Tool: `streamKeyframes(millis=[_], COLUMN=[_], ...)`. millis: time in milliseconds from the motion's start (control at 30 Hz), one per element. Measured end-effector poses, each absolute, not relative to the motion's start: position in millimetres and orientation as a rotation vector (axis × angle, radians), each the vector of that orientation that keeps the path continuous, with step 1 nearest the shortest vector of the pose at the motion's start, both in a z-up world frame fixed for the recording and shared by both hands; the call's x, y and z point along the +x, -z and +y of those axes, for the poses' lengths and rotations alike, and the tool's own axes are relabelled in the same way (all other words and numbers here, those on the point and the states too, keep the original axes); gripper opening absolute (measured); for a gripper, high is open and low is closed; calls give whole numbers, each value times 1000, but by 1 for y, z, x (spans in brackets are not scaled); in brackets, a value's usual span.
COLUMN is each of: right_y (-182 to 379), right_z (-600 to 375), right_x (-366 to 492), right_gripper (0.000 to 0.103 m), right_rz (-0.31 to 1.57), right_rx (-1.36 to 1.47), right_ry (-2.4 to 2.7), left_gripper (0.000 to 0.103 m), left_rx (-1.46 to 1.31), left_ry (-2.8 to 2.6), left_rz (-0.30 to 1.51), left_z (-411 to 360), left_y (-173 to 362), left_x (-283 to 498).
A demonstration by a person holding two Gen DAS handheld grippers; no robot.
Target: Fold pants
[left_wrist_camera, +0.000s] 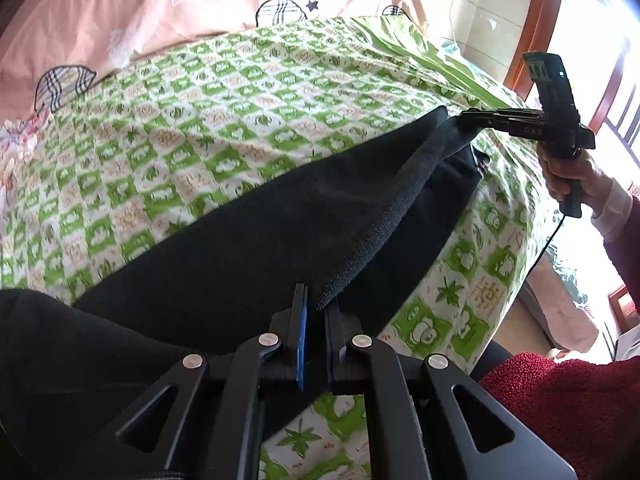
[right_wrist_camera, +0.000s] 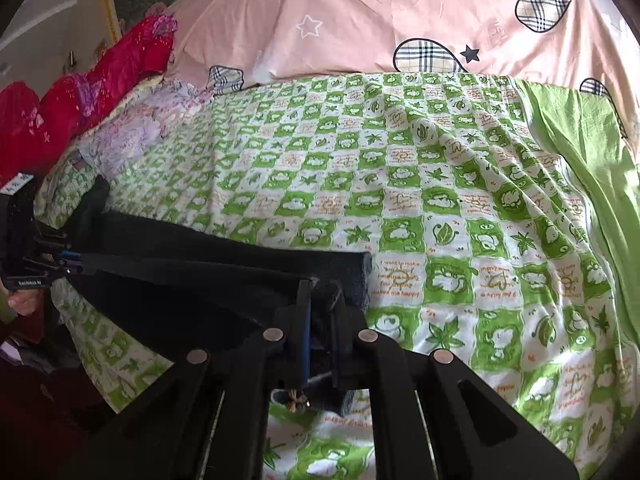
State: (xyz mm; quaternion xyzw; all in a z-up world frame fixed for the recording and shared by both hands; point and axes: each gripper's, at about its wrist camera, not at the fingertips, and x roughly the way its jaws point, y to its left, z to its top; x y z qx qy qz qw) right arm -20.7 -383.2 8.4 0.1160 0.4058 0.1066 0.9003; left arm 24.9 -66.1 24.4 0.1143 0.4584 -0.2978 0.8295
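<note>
The left gripper (left_wrist_camera: 316,304) is pinched shut on an edge of the black pants (left_wrist_camera: 248,216), which stretch away from it across the bed. The right gripper (right_wrist_camera: 322,300) is likewise clamped tight on a thick fold of the same pants (right_wrist_camera: 208,280) — the cloth hangs taut between the two. In the left wrist view, the right gripper (left_wrist_camera: 466,115) shows at the far end of the pants, held by a hand (left_wrist_camera: 576,178) in a dark red sleeve (left_wrist_camera: 624,232), with letters on its side too blurred to read. In the right wrist view, the left gripper (right_wrist_camera: 78,262) sits at the far left end of the pants, bearing a small white label I cannot make out.

Beyond the pants lies the green-checked sheet (right_wrist_camera: 400,184), its squares printed with orange script — "I want to make you happy" reads, upside down, just right of the pants. Farther still, a pink duvet with plaid hearts (right_wrist_camera: 380,20). Only the right wrist view shows a red quilt (right_wrist_camera: 92,84); only the left shows a window frame (left_wrist_camera: 536,28).
</note>
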Motion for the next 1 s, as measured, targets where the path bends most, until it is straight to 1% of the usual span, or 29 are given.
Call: streamKeyframes(millis=[167,367,400,433,500,533,567,600,633,667,700,733,767,833,900,1000], right_y=[7,7,7,8,6,4,1,-2,-6,-11,-15,-19,-22,-25,-26,-26], right_z=[-376,-375,-375,-377,-381,-382,-382,-382,-382,-380,-377,-372,-367,-353,-338,-310], right_x=[-30,-43,-44,-45,-49,-53,-57,-60,-65,-68,-71,-73,-73,-71,-64,-51], right_gripper=[8,8,9,12,24,26,28,30,32,37,43,46,47,48,48,48], right_rz=[871,875,882,896,917,921,918,913,900,883,865,846,833,809,802,798], right_rx=[193,176,182,198,216,212,213,220,233,248,261,274,287,324,351,380], right_ry=[-206,-195,-193,-184,-147,-118,-107,-98,-91,-91,-97,-108,-124,-169,-219,-308], left_gripper=[6,7,9,10,19,20,25,32,35,39,40,41,42,45,53,57], left_rx=[255,224,219,210,196,194,195,192,182,171,161,159,156,137,96,36], left_ry=[618,612,613,618,627,629,629,633,638,639,636,631,624,611,597,540], left_rz=[992,995,995,1003,1016,1014,1011,1011,1013,1016,1017,1017,1018,1024,1039,1054], left_z=[-70,-65,-64,-64,-64,-65,-65,-65,-64,-64,-62,-61,-60,-55,-46,-29], left_y=[-6,4,5,6,9,9,9,8,7,6,6,4,3,0,-4,-10], left_x=[19,13,12,12,10,8,5,2,-1,-3,-6,-9,-11,-16,-17,-16])
